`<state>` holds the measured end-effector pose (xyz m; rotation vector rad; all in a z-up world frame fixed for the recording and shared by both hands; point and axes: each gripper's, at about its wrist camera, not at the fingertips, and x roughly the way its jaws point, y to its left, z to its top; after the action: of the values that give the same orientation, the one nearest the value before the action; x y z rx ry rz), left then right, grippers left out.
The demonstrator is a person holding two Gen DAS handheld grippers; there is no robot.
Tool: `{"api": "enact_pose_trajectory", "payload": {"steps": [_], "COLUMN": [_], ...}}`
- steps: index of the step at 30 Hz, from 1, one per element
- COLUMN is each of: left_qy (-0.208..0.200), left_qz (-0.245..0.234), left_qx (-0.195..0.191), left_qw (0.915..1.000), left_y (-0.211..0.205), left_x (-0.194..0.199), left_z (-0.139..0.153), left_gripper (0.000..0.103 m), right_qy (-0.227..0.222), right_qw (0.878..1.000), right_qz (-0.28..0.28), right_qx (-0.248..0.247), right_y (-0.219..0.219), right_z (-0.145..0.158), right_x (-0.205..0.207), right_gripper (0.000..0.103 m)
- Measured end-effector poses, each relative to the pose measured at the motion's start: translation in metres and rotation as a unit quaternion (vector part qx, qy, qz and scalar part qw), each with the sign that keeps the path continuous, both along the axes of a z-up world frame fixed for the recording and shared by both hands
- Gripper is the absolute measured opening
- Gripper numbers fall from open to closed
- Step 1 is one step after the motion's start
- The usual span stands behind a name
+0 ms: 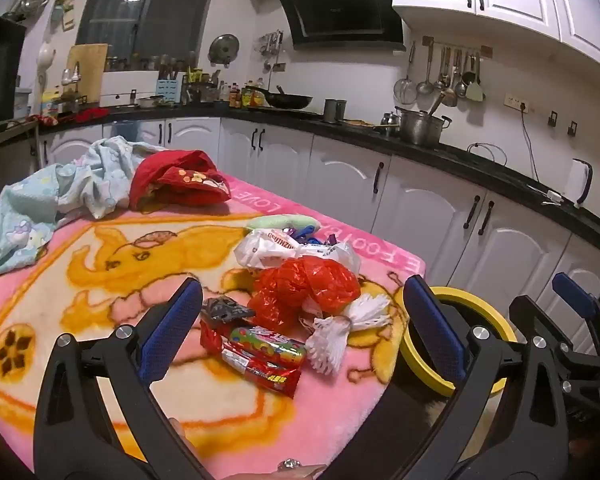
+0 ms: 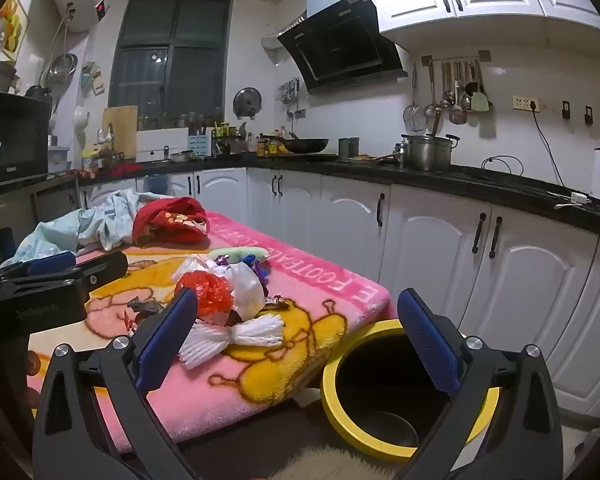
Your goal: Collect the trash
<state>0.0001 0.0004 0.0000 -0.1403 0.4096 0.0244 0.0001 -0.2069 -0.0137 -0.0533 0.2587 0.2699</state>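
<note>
A heap of trash lies on the pink blanket-covered table (image 1: 40,320): a crumpled red plastic bag (image 1: 306,286), a colourful candy wrapper (image 1: 266,350), a pleated white plastic bag (image 1: 342,322), a printed white bag (image 1: 274,250) and a dark wrapper (image 1: 224,308). My left gripper (image 1: 304,332) hovers open just short of the heap, nothing between its pads. My right gripper (image 2: 298,340) is open too, over the table's corner and the yellow-rimmed black bin (image 2: 376,326). That bin (image 1: 456,294) stands on the floor by the table's right edge. In the right wrist view, the red bag (image 2: 206,292) and pleated bag (image 2: 240,334) lie ahead.
A red cloth (image 1: 180,178) and a pale blue cloth (image 1: 40,204) are bunched at the table's far end. White cabinets under a black counter (image 2: 480,188) run close behind the table. The other gripper shows at each view's edge: right (image 1: 552,308), left (image 2: 76,266).
</note>
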Motion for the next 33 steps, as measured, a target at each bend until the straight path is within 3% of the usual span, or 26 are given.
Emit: {"api": "enact_pose_trajectory", "payload": {"steps": [33], "left_qy": [-0.01], "left_qz": [0.0], "left_qx": [-0.001], "left_qw": [1.0], "left_y": [0.0], "left_x": [-0.008], "left_z": [0.011], "left_gripper": [0.092], "right_qy": [0.002], "right_qw": [1.0], "right_qz": [-0.004], "right_qx": [-0.004], "right_y": [-0.002], "right_z": [0.001], "right_x": [-0.003], "right_gripper": [0.097]}}
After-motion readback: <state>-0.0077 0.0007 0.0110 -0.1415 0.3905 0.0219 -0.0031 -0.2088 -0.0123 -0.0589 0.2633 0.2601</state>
